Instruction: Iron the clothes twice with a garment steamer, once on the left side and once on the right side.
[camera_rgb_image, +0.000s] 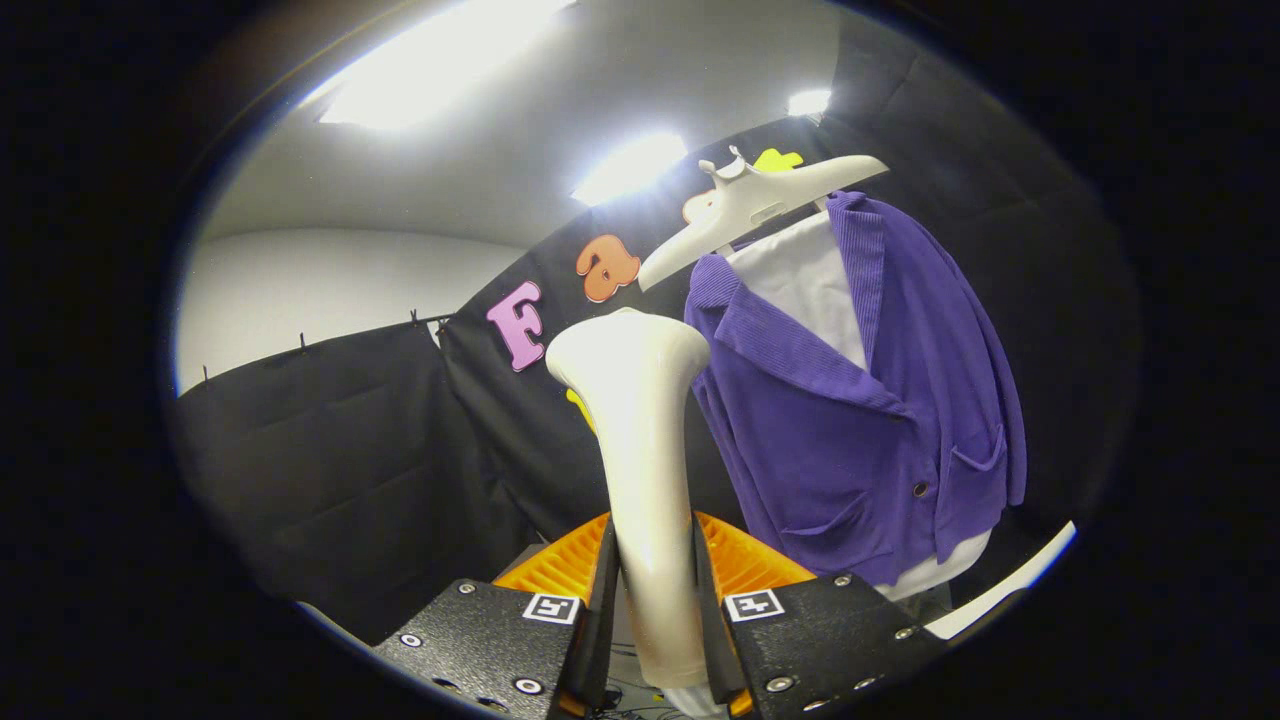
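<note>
While tool (655, 590) clamps steamer (640, 450), cardigan (860, 420) hangs beyond.

One garment steamer (640, 480) stands in the lower middle of the frame, clamped between the two fingers (598, 610) of one gripper (655, 620). One purple cardigan (880, 420) hangs at right over one white garment (805, 280), both on one white hanger (755, 205) at upper right. Three ceiling lights (430, 70) glow along the top.
</note>
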